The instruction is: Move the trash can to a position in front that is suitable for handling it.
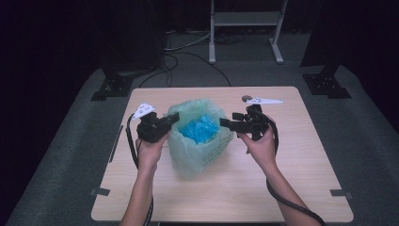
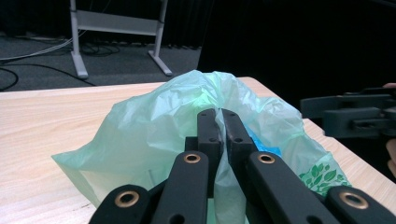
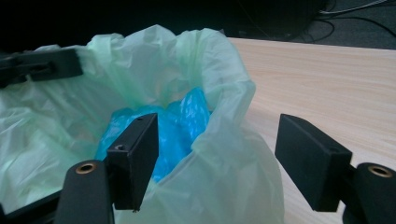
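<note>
High view: green bag (image 1: 197, 141) mid-worktop (image 1: 282, 188), blue stuff (image 1: 201, 129) inside. Left gripper view: left tongs (image 2: 220, 123) clenched on the bag's rim. Right gripper view: right tongs (image 3: 224, 154) released, spread wide, straddling the opposite rim without pressing.

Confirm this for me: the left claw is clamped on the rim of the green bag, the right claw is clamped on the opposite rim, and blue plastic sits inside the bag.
Wrong on the right claw: the right gripper view shows its jaws standing wide apart, the green bag rim between them but not pinched. The left claw is clamped on the rim, and the blue plastic sits inside.
</note>
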Tool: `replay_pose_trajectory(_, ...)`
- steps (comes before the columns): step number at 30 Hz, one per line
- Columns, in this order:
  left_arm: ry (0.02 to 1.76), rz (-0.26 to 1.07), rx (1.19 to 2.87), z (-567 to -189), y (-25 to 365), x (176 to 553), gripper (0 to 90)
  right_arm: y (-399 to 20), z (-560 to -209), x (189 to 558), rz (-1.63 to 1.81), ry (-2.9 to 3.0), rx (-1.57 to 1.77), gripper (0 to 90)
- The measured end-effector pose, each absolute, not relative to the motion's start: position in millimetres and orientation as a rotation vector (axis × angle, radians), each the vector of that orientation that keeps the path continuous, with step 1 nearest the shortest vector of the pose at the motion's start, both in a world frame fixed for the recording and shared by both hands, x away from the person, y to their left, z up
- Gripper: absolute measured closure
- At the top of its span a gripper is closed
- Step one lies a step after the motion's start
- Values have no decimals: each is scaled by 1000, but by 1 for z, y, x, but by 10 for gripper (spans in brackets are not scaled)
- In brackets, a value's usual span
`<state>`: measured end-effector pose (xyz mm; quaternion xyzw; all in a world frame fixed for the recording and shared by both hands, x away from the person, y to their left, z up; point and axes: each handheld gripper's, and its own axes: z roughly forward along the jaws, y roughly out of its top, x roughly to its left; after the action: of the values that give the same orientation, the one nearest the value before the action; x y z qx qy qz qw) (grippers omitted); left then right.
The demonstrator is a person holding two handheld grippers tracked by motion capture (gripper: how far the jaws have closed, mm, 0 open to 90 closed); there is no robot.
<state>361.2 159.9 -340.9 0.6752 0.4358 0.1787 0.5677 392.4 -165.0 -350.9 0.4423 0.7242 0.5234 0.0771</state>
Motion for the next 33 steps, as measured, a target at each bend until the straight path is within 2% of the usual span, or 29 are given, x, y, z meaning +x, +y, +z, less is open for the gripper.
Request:
replay_pose_trajectory(10, 1002, 393, 1589, -343, 155, 359, 883, -149, -357, 403, 1541, 2198, 1348, 333)
replay_pose_trajectory(22, 994, 369, 1594, -344, 153, 359, 883, -142, -363, 410, 1492, 2206, 1376, 625)
replay_pose_trajectory(29, 992, 369, 1588, -342, 154, 357, 883, -139, -356, 407, 1492, 2183, 1360, 718)
replay_pose_trajectory(33, 989, 365, 1592, -342, 153, 358, 882, -139, -352, 406, 1456, 2170, 1355, 812)
